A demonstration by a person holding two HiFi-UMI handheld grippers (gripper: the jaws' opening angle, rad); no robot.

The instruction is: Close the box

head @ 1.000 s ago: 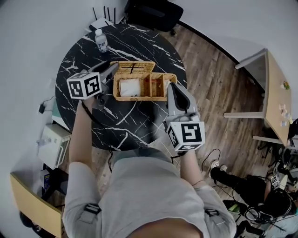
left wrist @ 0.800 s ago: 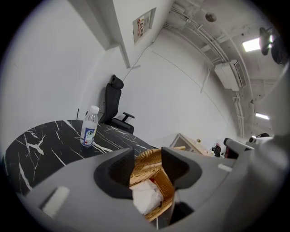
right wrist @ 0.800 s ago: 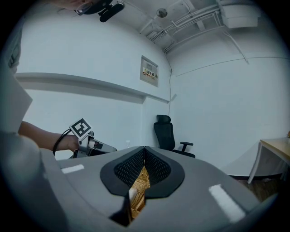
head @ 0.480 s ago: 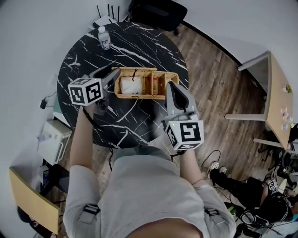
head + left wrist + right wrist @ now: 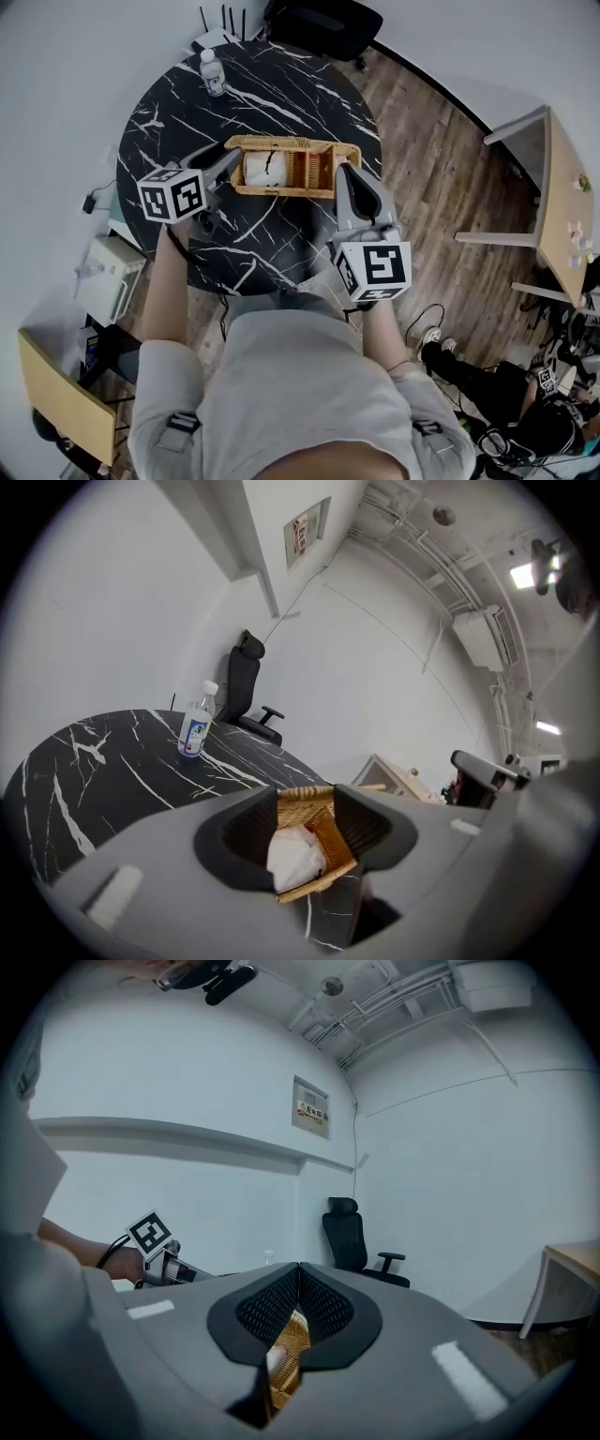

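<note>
Right gripper [image 5: 298, 1274]: jaws pressed together, empty, just beside the wicker box's [image 5: 292, 167] right end. Left gripper [image 5: 306, 803]: jaws apart, empty, at its left end. Box: open, toward the table's [image 5: 187, 103] right edge. Bottle [image 5: 214, 73]: far edge.

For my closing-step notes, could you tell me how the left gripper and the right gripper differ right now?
The left gripper has its jaws apart; the right gripper has them pressed together. The left gripper is at the wicker box's left end, the right gripper at its right end. Both point toward the box.
</note>
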